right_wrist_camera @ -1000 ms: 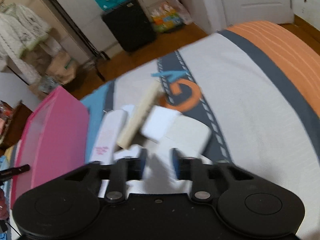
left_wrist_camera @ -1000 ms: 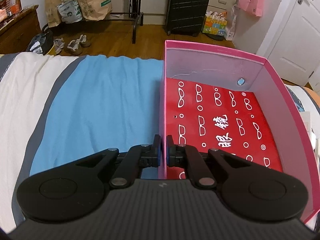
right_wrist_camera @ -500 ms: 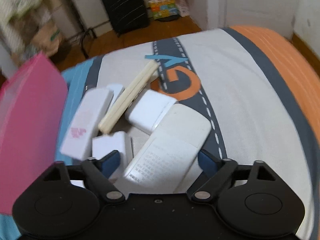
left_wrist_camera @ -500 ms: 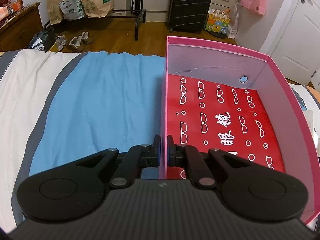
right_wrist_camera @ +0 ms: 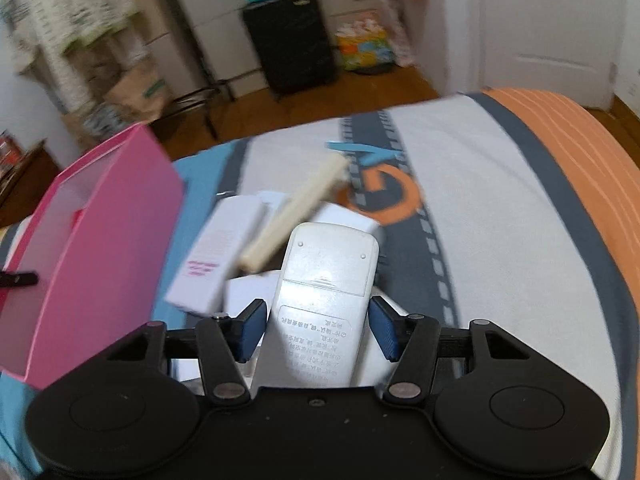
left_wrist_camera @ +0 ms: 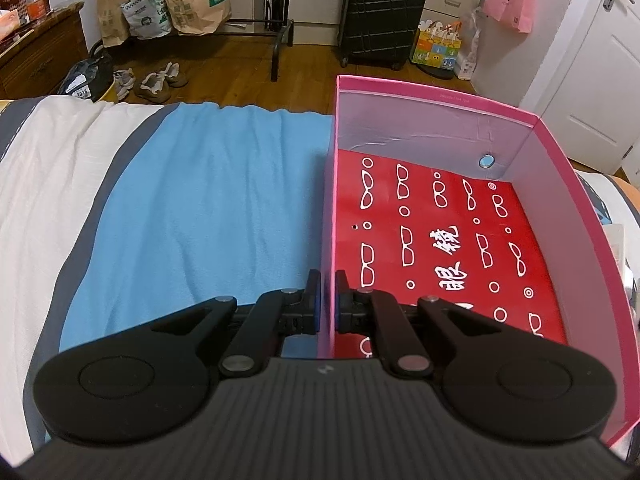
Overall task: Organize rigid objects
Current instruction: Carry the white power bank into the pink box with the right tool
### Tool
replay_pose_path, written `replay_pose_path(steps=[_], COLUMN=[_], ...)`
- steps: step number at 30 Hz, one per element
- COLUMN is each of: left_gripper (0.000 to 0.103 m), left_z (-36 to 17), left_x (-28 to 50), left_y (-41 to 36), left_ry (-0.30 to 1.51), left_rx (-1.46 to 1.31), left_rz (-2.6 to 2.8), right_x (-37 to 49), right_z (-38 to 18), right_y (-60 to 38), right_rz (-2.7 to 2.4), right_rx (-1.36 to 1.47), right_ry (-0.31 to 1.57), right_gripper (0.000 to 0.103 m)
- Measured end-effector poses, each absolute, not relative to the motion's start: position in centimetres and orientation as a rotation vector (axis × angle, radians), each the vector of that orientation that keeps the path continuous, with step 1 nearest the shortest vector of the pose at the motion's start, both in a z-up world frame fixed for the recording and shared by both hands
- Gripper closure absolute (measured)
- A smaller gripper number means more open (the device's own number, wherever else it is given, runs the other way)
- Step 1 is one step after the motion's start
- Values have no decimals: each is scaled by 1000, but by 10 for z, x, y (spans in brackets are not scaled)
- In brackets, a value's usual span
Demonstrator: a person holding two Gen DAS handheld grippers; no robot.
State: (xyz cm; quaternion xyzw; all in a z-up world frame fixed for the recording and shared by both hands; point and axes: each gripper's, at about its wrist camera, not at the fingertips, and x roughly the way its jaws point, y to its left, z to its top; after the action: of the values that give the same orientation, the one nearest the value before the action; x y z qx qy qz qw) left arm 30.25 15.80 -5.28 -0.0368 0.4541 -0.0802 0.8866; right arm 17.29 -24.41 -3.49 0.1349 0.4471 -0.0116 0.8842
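Observation:
A pink box [left_wrist_camera: 568,184] with a red patterned floor lies open on the bed. My left gripper [left_wrist_camera: 328,300] is shut on the box's left wall, one finger on each side. In the right wrist view the box [right_wrist_camera: 100,232] stands at the left. My right gripper [right_wrist_camera: 318,330] is open around a white remote control [right_wrist_camera: 324,292] that lies face down between the fingers; the pads are close to its sides but apart from them. Beyond it lie a white and pink carton [right_wrist_camera: 218,252], a cream stick [right_wrist_camera: 292,216] and small white boxes [right_wrist_camera: 248,288].
The bed has a blue blanket [left_wrist_camera: 208,208] left of the box and a white, grey and orange cover [right_wrist_camera: 520,208] to the right. Past the bed's edge are a black suitcase [left_wrist_camera: 380,12], paper bags [left_wrist_camera: 196,0], shoes [left_wrist_camera: 160,80] and a white door [left_wrist_camera: 600,60].
My right gripper has opened wide, moved onto the pile and brought the white remote between its fingers. My left gripper has kept its hold on the box wall.

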Motion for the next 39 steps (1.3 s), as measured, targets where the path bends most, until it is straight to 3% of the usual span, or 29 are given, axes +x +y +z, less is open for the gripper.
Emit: replay_pose_path(steps=[5,8,11,14,30,39], left_gripper=[98,99,99,99,100,99], left_z=[-52,-50,-50,-49,-45,-47], left_x=[301,301,300,300,297,298], left_y=[160,160,161,161,161,164], left_ry=[941,938,937,932,945,970], left_rx=[-92,-94,-89,-91,-88,-139], left_rz=[-166,-172,-176,-182,-161,-145], right_x=[186,187,185,179,117,115], right_z=[-47,-50,-49,-45,15,83], right_y=[-234,-226,-223,-228,-194,-166], right_rz=[-43,-25,-36,-45,71,242], right_rx=[257,204,169,191,182,208], right_ry=[990,1002,980,969,653,493], right_gripper=[39,32,40,41,45,45])
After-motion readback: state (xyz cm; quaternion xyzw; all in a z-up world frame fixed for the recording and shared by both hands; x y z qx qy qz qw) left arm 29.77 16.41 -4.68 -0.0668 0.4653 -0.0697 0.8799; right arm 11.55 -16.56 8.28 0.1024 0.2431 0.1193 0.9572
